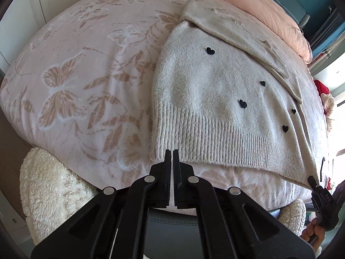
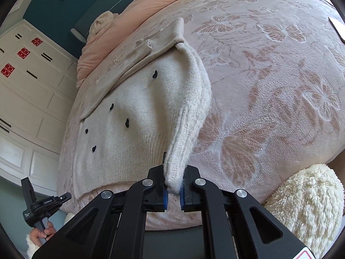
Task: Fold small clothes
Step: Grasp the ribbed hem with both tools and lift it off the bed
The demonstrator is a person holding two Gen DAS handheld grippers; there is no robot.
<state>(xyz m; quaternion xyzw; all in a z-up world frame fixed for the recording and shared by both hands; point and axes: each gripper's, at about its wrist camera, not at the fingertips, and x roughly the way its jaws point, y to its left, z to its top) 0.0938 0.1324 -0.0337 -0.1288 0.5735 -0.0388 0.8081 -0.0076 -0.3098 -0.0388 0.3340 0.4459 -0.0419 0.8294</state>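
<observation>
A cream knit sweater (image 1: 215,90) with small black hearts lies on the bed, its ribbed hem toward me and a sleeve folded across the top. In the left wrist view my left gripper (image 1: 172,153) is shut, its tips right at the hem's left corner; I see no cloth between the fingers. In the right wrist view my right gripper (image 2: 174,170) is shut on the sweater (image 2: 133,112) at the hem's right corner, and the knit rises from the bed into its blue pads as a raised ridge. The right gripper (image 1: 312,182) also shows at that corner in the left wrist view.
A pink butterfly-print blanket (image 1: 86,75) covers the bed, with a peach duvet (image 1: 269,6) bunched at the far end. A fluffy white cushion (image 2: 306,200) sits at the bed's near edge. White wardrobe doors (image 2: 32,90) stand at left. A hand (image 2: 42,234) holds the left gripper.
</observation>
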